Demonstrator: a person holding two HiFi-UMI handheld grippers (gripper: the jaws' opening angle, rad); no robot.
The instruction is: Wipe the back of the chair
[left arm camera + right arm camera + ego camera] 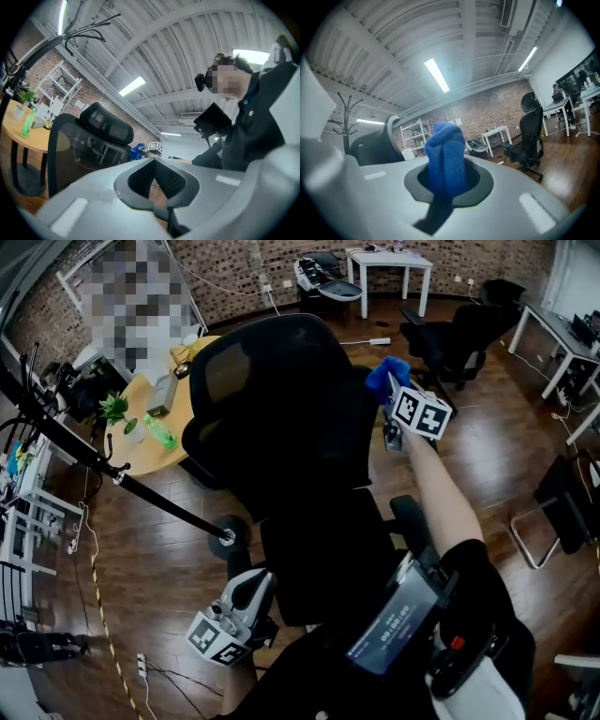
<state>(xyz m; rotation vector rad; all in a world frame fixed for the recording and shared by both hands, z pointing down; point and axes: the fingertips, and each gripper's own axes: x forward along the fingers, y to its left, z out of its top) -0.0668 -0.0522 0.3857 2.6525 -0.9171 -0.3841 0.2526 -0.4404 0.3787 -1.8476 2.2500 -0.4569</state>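
A black mesh office chair (pixel 281 418) stands in front of me, its back and headrest facing up toward the head view. My right gripper (pixel 390 390) is raised beside the right edge of the chair's back, shut on a blue knitted cloth (pixel 446 154); the cloth (pixel 386 373) bunches above the jaws. The chair's headrest (pixel 377 143) shows just left of the cloth. My left gripper (pixel 251 592) hangs low by the chair's seat, jaws shut with nothing between them. From that gripper's view the chair (pixel 89 140) rises at the left.
A round wooden table (pixel 164 423) with a green bottle (pixel 160 432) and a small plant stands left of the chair. A black coat stand pole (pixel 122 479) slants across the left. Other black chairs (pixel 459 334) and a white table (pixel 389 268) stand behind.
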